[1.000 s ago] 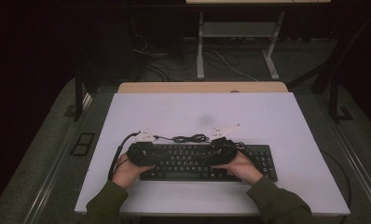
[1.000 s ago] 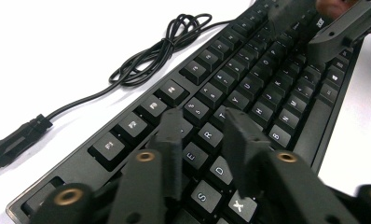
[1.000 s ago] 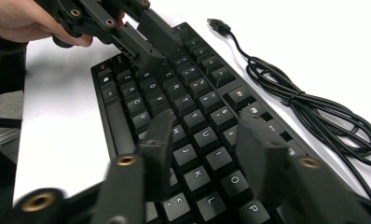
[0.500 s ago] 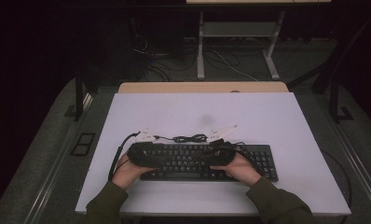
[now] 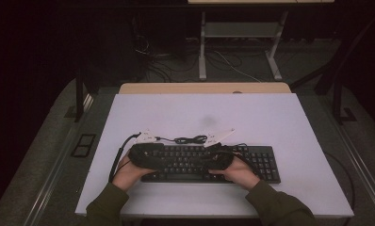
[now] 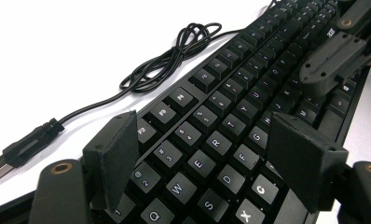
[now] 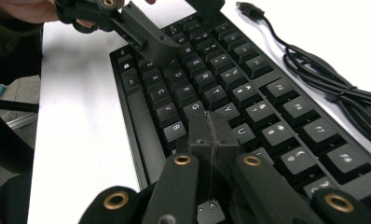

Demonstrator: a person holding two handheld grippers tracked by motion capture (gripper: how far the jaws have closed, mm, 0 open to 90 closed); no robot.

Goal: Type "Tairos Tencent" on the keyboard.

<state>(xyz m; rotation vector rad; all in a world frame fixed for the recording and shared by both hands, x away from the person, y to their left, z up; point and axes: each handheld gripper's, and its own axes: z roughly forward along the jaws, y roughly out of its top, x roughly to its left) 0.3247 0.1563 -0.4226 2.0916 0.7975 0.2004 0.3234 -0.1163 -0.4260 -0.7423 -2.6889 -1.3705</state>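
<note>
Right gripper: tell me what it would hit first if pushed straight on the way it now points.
Likely the keyboard: the right gripper, jaws shut together, points low along the key rows, around the H and Y keys. Farther along that line sits the left gripper, though depth is hard to judge.

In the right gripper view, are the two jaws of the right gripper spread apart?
No, the right gripper has its two black jaws pressed flat together, with no gap between them, above the keyboard.

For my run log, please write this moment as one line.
left gripper: open, over keyboard | right gripper: shut, over keys | cable: coiled behind keyboard
</note>
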